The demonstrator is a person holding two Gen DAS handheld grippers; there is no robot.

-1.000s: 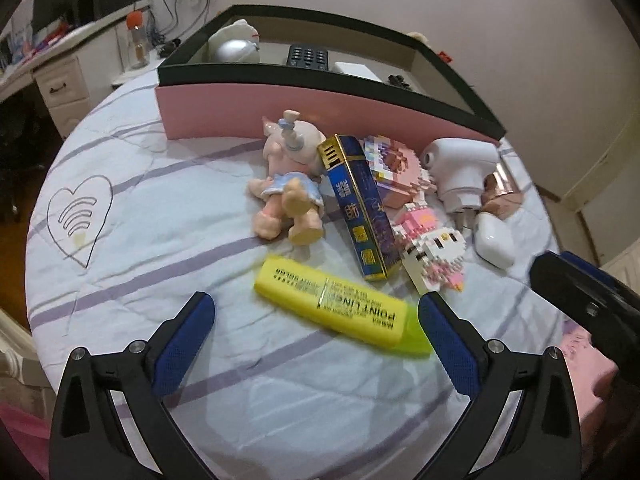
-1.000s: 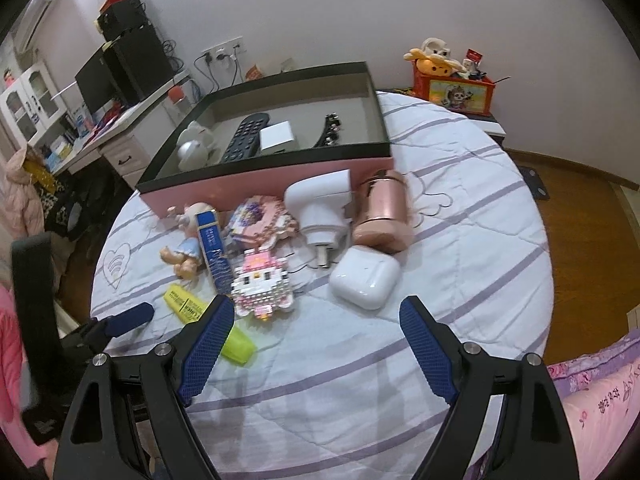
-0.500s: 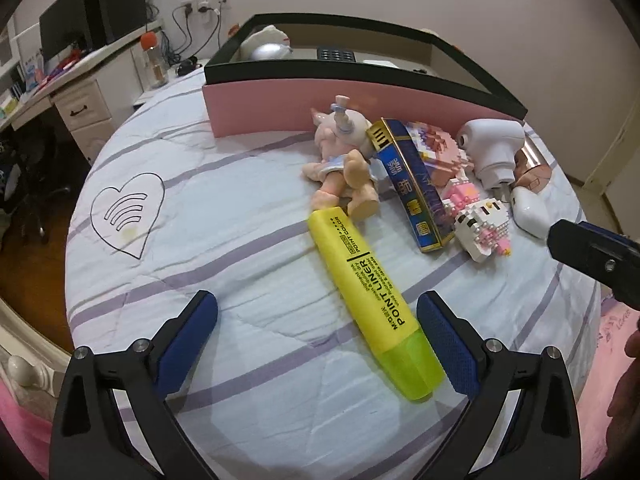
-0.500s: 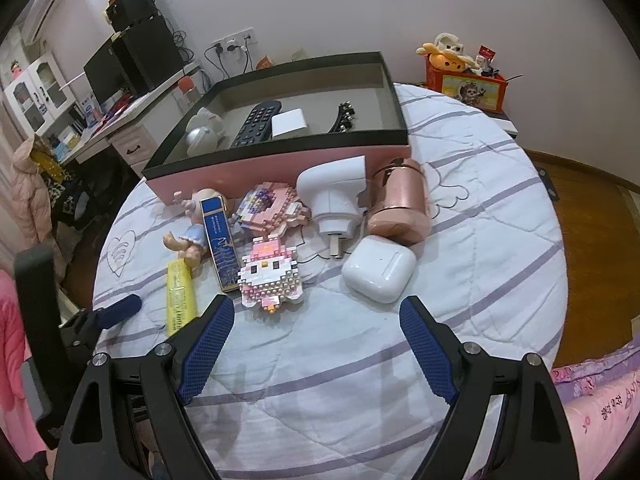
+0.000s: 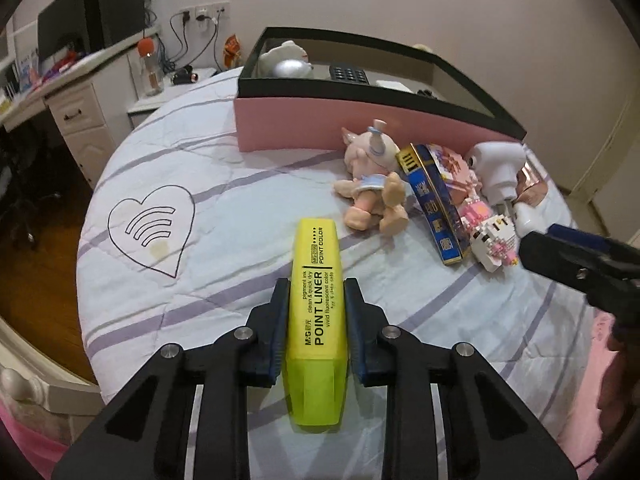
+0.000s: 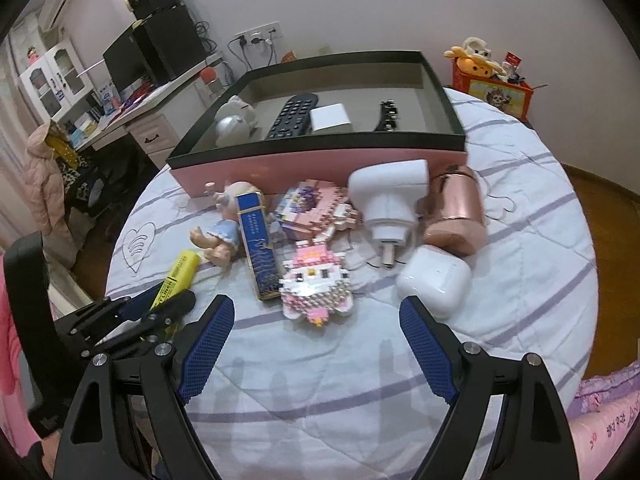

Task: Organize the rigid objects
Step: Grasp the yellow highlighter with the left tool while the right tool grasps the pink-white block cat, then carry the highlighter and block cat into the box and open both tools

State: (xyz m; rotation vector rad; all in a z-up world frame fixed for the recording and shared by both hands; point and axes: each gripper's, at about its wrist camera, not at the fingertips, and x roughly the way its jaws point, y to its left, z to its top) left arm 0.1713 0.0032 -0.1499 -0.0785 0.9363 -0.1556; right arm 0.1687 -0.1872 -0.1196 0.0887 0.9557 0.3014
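My left gripper [image 5: 316, 288] is shut on a yellow highlighter [image 5: 316, 280] that lies on the quilted bed; it also shows in the right wrist view [image 6: 176, 276], held by the left gripper [image 6: 160, 308]. My right gripper [image 6: 316, 320] is open and empty, just short of a pink block-built cat [image 6: 316, 284]. Beside the cat lie a blue box [image 6: 258, 240], a doll [image 6: 220, 236], a white plug adapter [image 6: 388, 204], a rose-gold cylinder [image 6: 456, 208] and a white earbud case [image 6: 434, 280]. Behind them stands a pink box [image 6: 320, 160] with a black rim.
The box holds a remote [image 6: 292, 116], a small white box [image 6: 330, 118], a silver-white figure [image 6: 232, 120] and a dark clip [image 6: 386, 114]. A desk [image 5: 72, 92] stands left of the bed. An orange toy box [image 6: 492, 88] sits at the far right. The bed edge [image 5: 48, 388] is near.
My left gripper has moved in and closed on the yellow highlighter, which now points along the fingers. The right gripper has drifted slightly closer to the objects and stays open.
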